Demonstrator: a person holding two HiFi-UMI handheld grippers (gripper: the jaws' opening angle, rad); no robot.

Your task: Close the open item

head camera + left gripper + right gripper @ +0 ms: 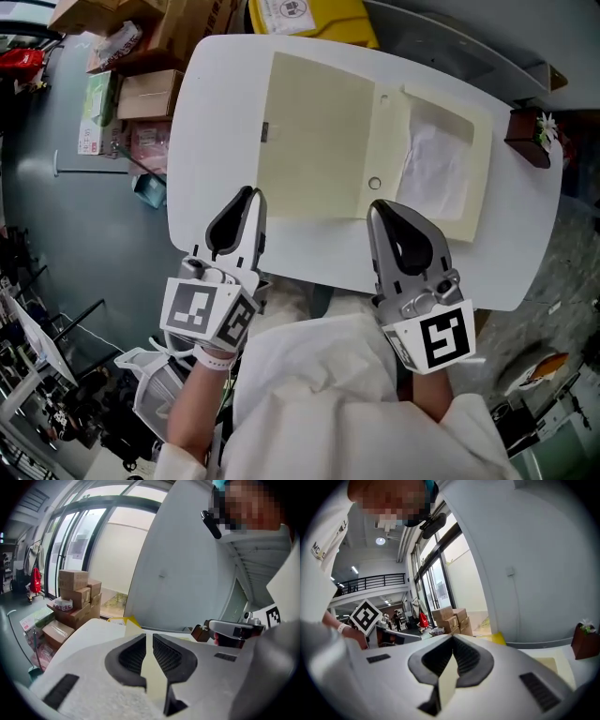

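Observation:
A pale cream folder (314,136) lies open and flat on the white table (216,122). Its broad cover is spread to the left, and the right half holds a white sheet of paper (436,173). A small round fastener (375,184) sits near the fold. My left gripper (251,193) is shut and empty, its tips at the folder's near left corner. My right gripper (379,206) is also shut and empty, just below the fold at the near edge. In the left gripper view the shut jaws (149,637) frame a cream strip of folder (152,679); the right gripper view (452,639) shows the same.
A brown pot with a small plant (530,136) stands at the table's right edge. Cardboard boxes (150,89) are stacked on the floor beyond the left side, and a yellow object (314,19) sits past the far edge. The person's white-clad body is against the near edge.

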